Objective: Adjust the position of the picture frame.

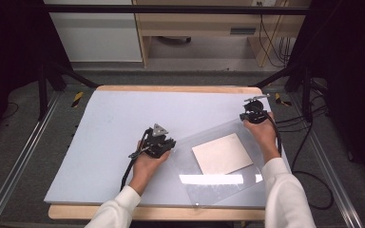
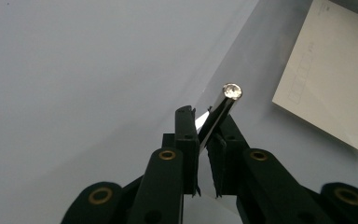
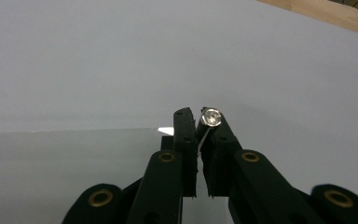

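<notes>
Both grippers pinch a clear plastic sleeve by two corners, a card lying inside it.

Nearest to the person, the sleeve's (image 1: pixel 218 164) front corner rests on the pale blue mat (image 1: pixel 114 123), and a band of lamp glare crosses it. The beige card (image 1: pixel 222 153) lies flat in the sleeve, between the two hands. The left gripper (image 1: pixel 160 144) has its jaws closed on the sleeve's left corner; the right gripper (image 1: pixel 255 113), farther off, is closed on the far right corner. I judge the step to be lifting or stretching the sleeve. The next move calls for both hands rising together, or the card may slide out. Nothing stands in the way; the shelf unit (image 1: pixel 204 28) is well apart beyond the table.
</notes>
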{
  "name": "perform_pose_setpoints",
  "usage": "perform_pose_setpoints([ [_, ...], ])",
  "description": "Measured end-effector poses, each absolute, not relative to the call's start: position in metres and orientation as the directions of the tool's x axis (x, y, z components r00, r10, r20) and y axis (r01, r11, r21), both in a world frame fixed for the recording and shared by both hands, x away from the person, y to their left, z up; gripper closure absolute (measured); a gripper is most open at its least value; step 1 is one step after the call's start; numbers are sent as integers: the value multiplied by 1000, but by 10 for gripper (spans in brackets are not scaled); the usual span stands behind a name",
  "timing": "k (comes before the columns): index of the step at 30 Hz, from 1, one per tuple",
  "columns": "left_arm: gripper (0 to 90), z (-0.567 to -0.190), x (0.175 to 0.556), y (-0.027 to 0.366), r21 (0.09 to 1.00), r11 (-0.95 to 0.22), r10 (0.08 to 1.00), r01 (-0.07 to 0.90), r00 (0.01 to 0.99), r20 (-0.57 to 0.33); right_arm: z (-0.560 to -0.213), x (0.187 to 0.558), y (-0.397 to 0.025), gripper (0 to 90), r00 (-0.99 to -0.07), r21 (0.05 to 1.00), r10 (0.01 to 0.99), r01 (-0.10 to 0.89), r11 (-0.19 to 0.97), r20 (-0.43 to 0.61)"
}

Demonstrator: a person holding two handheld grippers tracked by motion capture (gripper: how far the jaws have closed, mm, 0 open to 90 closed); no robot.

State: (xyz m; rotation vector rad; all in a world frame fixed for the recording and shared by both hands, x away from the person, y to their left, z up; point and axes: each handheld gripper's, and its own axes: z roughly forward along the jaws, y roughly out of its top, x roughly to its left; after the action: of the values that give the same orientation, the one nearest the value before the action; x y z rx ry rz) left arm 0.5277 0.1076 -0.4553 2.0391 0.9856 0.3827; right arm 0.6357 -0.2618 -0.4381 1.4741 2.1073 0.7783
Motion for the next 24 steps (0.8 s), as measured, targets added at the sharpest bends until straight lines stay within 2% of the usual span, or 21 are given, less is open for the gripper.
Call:
perform_pose_setpoints([
  [14,793,-438,522,124,783,-363,747,505,660,-79,-410,626,-248,851,-357,667,931,675,315,-78],
  [19,800,-432,521,133,780,-393,751,487,660,-34,-407,624,-239,852,-378,666,922,668,332,-80],
  [24,804,-430,522,141,779,-393,759,488,651,-25,-404,622,-233,852,-389,668,917,661,341,-83],
])
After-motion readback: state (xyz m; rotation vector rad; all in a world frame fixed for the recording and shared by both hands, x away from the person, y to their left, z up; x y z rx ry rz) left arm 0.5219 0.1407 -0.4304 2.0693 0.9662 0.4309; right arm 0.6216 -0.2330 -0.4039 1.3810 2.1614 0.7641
